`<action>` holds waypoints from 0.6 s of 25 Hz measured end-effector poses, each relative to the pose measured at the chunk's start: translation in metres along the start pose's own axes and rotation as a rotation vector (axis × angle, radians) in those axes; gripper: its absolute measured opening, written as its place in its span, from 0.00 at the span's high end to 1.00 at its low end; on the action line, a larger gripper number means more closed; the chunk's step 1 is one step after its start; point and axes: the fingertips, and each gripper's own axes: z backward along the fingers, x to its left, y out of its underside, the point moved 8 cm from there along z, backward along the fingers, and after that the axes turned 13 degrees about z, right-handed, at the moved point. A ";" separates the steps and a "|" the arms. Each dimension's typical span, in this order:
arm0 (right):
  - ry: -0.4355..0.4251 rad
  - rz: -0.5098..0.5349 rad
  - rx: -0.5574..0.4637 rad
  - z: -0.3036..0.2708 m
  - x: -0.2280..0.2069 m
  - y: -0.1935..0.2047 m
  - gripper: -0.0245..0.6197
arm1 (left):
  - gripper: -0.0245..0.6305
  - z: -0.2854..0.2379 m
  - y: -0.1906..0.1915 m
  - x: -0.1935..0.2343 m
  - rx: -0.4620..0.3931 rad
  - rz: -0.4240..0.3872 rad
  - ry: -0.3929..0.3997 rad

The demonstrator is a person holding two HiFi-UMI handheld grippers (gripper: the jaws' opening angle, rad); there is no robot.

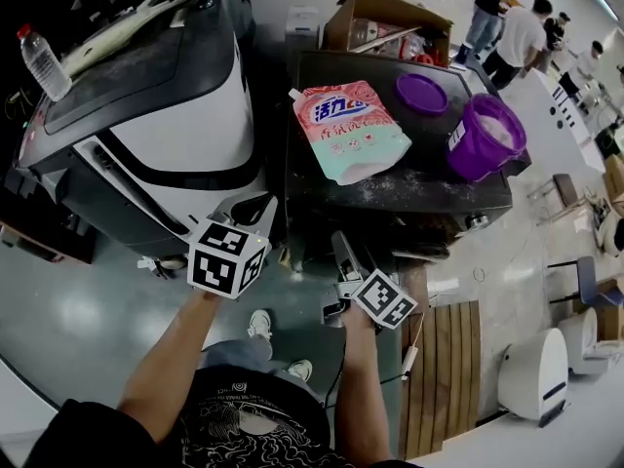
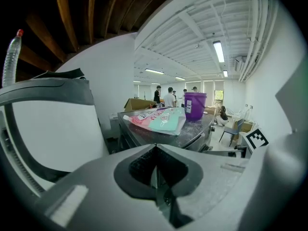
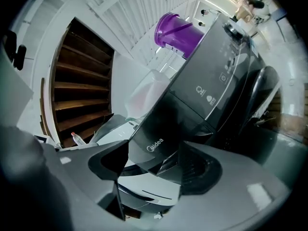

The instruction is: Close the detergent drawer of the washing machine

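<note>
Well, my left gripper (image 1: 242, 217) has its jaws pressed together with nothing between them. It hangs in the gap between the dark washing machine (image 1: 390, 201) and the white appliance (image 1: 166, 125) to my left. My right gripper (image 1: 343, 253) is held just beside it, close to the washing machine's front, and its jaws stand wide apart. Seen from the right gripper's own camera, the detergent drawer (image 3: 156, 146) sits at the upper corner of the washing machine's front. Its dark face carries the brand mark and shows in the gap between my spread jaws. I cannot tell whether either jaw touches it, or how far out it stands.

On the washing machine's top lies a pink and green detergent bag (image 1: 349, 130). Beside that is a flat purple lid (image 1: 421, 93), and a purple bucket (image 1: 485, 136) stands at the far right corner. A water bottle (image 1: 43, 61) rests on the white appliance. Behind the washing machine is an open cardboard box (image 1: 385, 22), and several people (image 1: 517, 32) stand well beyond it.
</note>
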 end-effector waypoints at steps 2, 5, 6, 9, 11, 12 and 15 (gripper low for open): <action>-0.013 0.024 0.011 0.009 0.005 -0.004 0.45 | 0.96 0.010 0.001 -0.005 -0.015 0.006 -0.013; -0.027 0.061 0.014 0.024 0.014 -0.009 0.46 | 0.96 0.027 0.004 -0.012 -0.034 0.015 -0.030; -0.033 0.075 0.012 0.029 0.017 -0.012 0.48 | 0.96 0.032 0.005 -0.014 -0.040 0.020 -0.036; -0.051 0.123 0.011 0.038 0.024 -0.022 0.50 | 0.96 0.047 0.007 -0.018 -0.059 0.031 -0.052; -0.059 0.155 0.014 0.045 0.029 -0.028 0.50 | 0.96 0.055 0.008 -0.022 -0.070 0.036 -0.061; -0.062 0.172 0.018 0.050 0.032 -0.031 0.51 | 0.96 0.060 0.009 -0.024 -0.073 0.039 -0.063; -0.054 0.240 0.035 0.063 0.040 -0.039 0.52 | 0.96 0.071 0.012 -0.030 -0.074 0.043 -0.070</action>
